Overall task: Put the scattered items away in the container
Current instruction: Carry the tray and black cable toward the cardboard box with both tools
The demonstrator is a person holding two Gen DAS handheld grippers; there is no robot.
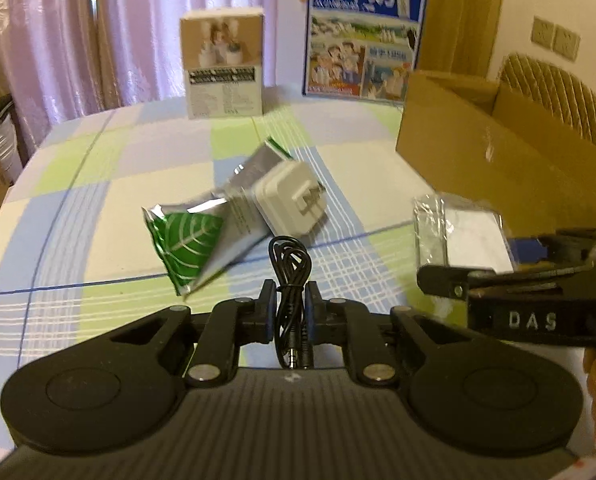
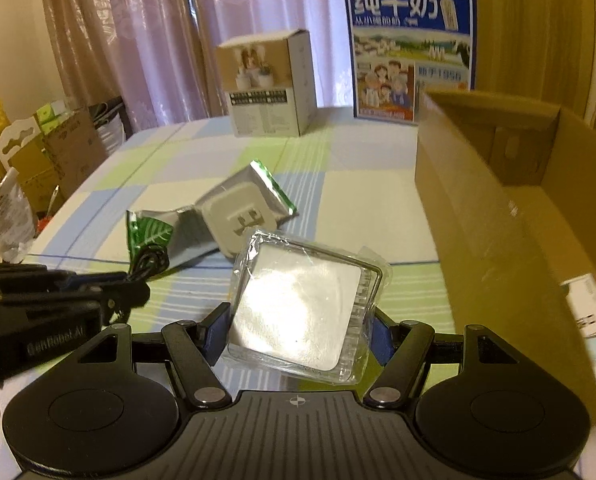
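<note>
Left gripper (image 1: 291,300) pinches a light, floppy coiled cable (image 1: 291,276) mid-bundle; right gripper (image 2: 295,330), part-open, clamps a slippery, crushable plastic-wrapped packet (image 2: 302,308) by its edges.

Pale pink curtains (image 2: 157,40) behind checked tablecloth (image 1: 97,184); wall sockets (image 1: 556,38) on cream wall; quilted chair back (image 1: 558,96) right.

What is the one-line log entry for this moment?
left claw: shut on cable | right claw: shut on packet | box: near
</note>
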